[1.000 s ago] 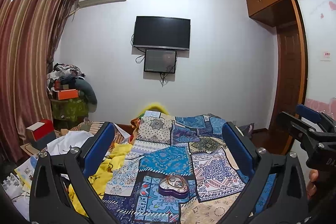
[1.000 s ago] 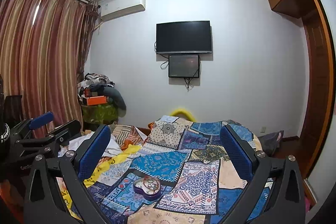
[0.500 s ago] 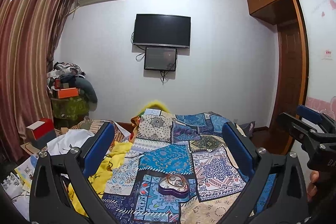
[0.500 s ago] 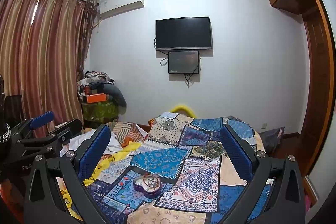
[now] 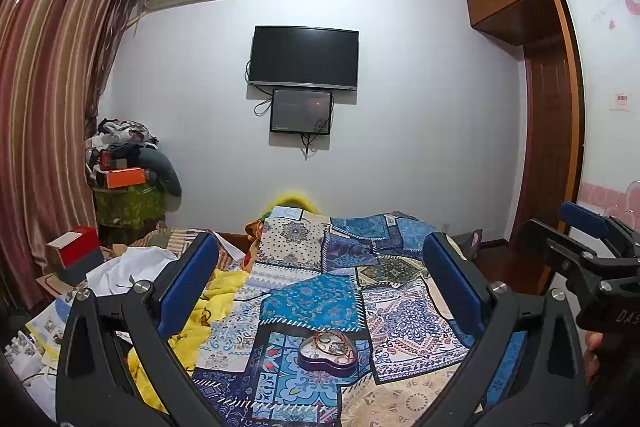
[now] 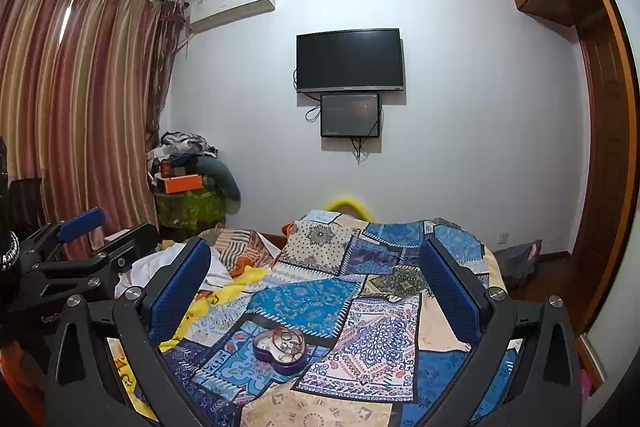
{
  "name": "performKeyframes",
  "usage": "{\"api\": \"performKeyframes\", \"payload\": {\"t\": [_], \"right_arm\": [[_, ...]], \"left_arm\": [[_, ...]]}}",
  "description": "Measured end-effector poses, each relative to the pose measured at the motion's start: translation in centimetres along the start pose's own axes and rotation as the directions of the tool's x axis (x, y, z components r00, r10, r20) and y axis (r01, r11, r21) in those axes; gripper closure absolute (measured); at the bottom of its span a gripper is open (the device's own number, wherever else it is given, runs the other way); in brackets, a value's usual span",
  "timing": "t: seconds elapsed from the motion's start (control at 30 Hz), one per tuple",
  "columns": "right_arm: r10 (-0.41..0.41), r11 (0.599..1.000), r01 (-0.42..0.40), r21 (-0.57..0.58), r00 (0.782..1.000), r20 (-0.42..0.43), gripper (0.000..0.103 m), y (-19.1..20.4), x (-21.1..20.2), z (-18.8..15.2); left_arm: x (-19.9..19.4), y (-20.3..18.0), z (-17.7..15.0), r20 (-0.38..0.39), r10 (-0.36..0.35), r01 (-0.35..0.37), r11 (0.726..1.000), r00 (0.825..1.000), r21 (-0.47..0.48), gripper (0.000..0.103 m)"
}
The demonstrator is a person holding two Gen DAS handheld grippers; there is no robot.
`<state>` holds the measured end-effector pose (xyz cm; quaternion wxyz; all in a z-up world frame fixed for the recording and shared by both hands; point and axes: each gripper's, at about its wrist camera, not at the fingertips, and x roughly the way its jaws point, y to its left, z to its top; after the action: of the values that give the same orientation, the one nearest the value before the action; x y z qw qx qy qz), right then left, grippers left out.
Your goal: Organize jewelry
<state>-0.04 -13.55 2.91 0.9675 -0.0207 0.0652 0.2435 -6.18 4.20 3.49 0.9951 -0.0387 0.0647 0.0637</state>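
Left gripper (image 5: pixel 320 281): fingers spread wide, nothing between them. Right gripper (image 6: pixel 316 279): same, fingers apart and empty. Both held above the bed.

One heart-shaped purple tin (image 5: pixel 327 351), glossy, lidless, sits on the patchwork quilt (image 5: pixel 316 299) near its close end; a tangle of beaded jewelry (image 6: pixel 285 341) lies inside.

Left view alone shows a red box (image 5: pixel 74 251). Far wall: one television (image 6: pixel 349 61), one smaller screen (image 6: pixel 350 115) beneath.
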Motion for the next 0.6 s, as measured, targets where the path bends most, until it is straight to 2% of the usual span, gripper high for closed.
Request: {"api": "performKeyframes", "payload": {"t": [0.6], "right_arm": [[-0.004, 1.000, 0.004, 0.002, 1.000, 0.000, 0.000, -0.12, -0.07, -0.01]], "left_arm": [[-0.17, 0.34, 0.00, -0.009, -0.014, 0.014, 1.000, 1.000, -0.010, 0.000]]}}
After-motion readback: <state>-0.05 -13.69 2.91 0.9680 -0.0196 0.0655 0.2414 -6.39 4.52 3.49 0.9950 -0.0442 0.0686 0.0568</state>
